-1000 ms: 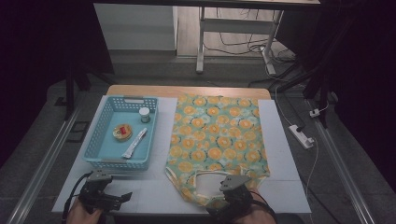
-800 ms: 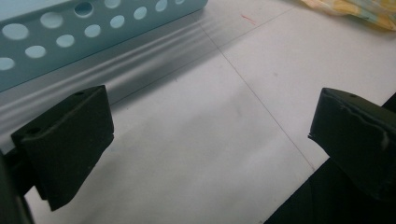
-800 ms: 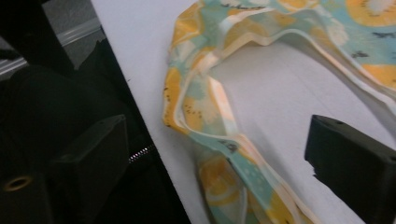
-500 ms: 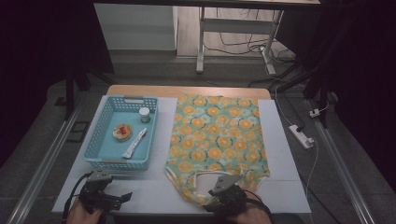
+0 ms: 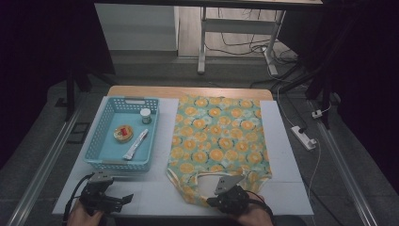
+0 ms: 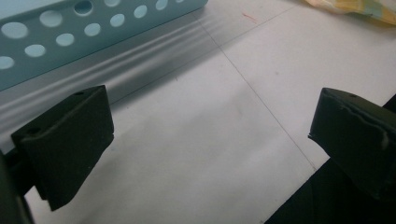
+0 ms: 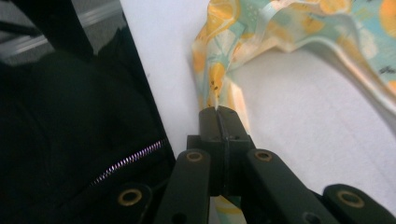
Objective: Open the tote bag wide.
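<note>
White tabletop (image 5: 155, 188), right hand-held gripper (image 7: 218, 112) just clamped on orange-print garment (image 5: 220, 136) strap at near edge

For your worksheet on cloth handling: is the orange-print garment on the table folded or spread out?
Spread out. The garment lies flat and open on the table, its outline fully showing; its near strap is pinched in the right gripper.

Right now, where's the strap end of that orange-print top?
In the high view the orange-print top lies right of the blue basket; its strap end sits at the near table edge, pinched in the right gripper.
</note>
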